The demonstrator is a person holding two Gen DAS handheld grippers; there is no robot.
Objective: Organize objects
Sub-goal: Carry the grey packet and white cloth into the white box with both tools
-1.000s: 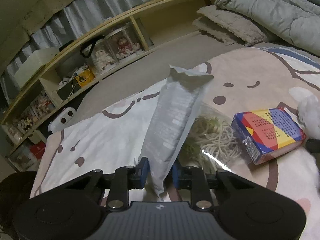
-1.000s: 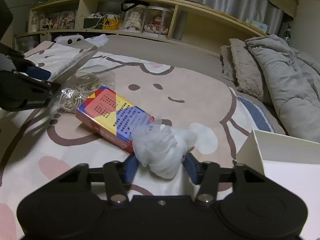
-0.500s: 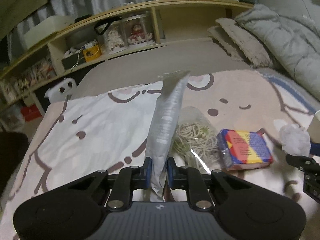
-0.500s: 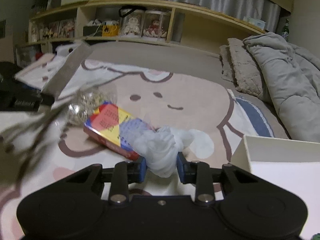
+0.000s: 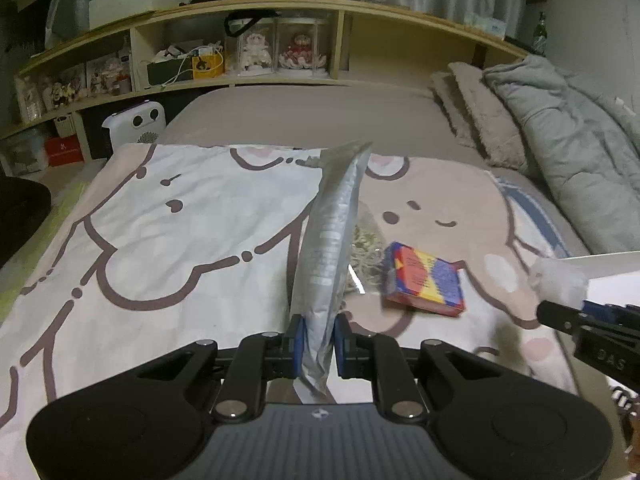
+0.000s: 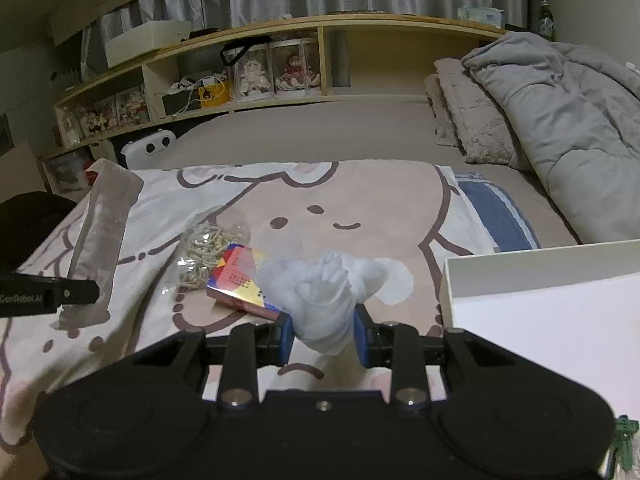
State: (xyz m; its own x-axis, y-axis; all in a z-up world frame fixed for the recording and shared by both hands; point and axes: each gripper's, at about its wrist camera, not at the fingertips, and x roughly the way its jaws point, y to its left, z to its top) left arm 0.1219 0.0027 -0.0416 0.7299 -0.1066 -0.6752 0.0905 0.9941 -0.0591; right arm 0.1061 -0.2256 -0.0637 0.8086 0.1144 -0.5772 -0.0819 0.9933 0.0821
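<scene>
Two grips closed, my left gripper (image 5: pixel 318 340) pinching a silver pouch (image 5: pixel 332 248), my right gripper (image 6: pixel 323 334) clamping crumpled white plastic (image 6: pixel 324 284), colourful box (image 6: pixel 240 280) and rubber-band bag (image 6: pixel 208 244) behind, white bin (image 6: pixel 540 312) right.

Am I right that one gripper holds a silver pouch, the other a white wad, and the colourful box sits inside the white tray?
Not quite. The colourful box lies on the bedspread, outside the white tray, as the right wrist view shows. The silver pouch and white wad are held.

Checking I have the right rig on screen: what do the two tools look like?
Both match: the left tool and the right tool have matte black linkage arms with silver pivot bolts, blue pads on the fingers, and a broad black body. White lettering runs along each one's side. No cables or sleeves show.
</scene>
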